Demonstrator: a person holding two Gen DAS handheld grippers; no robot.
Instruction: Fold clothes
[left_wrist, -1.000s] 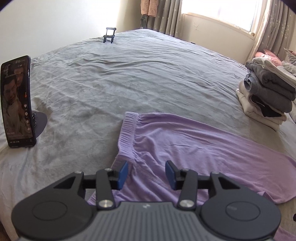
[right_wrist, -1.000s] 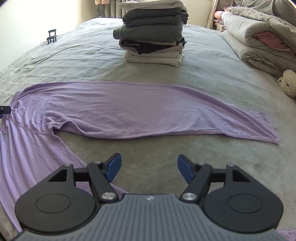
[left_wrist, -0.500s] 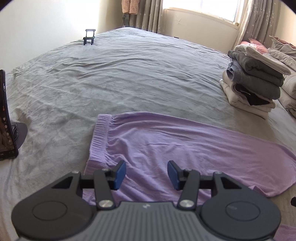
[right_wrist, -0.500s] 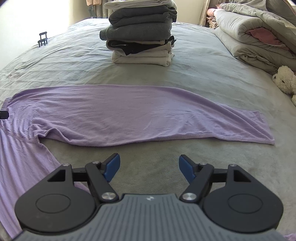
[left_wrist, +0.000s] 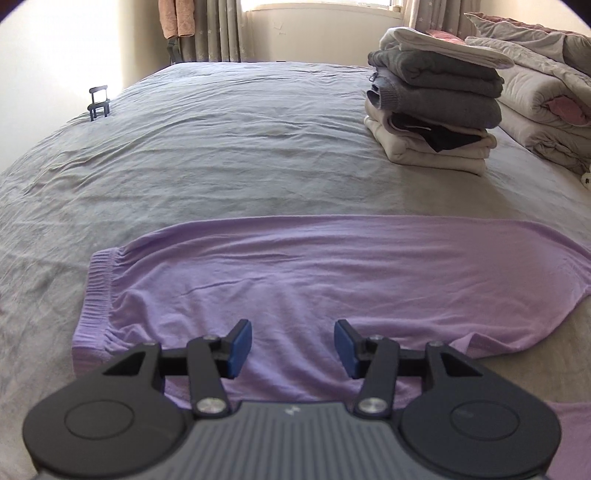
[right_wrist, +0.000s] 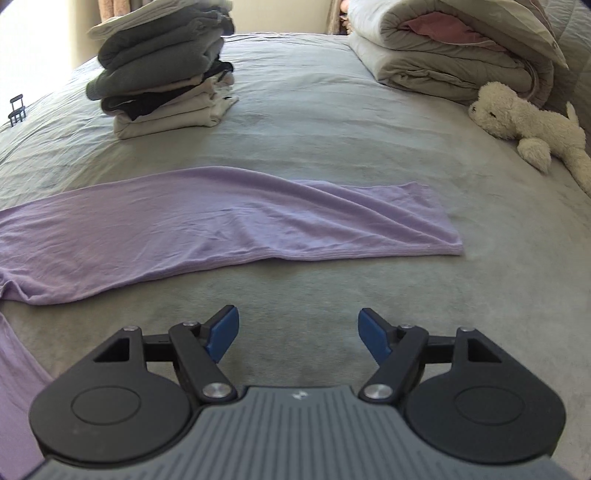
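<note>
Your left gripper (left_wrist: 292, 347), black-armed with blue pads, hangs over the waist end of the thin lilac knit trousers (left_wrist: 314, 280), its fingers parted and released, with the fabric below them and nothing pinched. The trousers lie spread flat across the grey bedsheet (left_wrist: 221, 155), the ribbed elastic waistband (left_wrist: 96, 291) towards the left in the left wrist view and one leg running off to the right. Your right gripper (right_wrist: 297, 334) hovers over bare sheet just short of that leg (right_wrist: 229, 225), its fingers wide apart and empty; the leg's hemmed cuff (right_wrist: 448, 229) lies to the right in the right wrist view. Beyond the trousers stands a stack of folded grey, black and cream clothes (left_wrist: 432, 107), well apart from them. A rolled grey quilt with a pink lining (right_wrist: 461, 48) and a cream plush toy (right_wrist: 524, 122) lie at the far right, and a small black stand (left_wrist: 99, 101) sits near the sheet's left edge.
</note>
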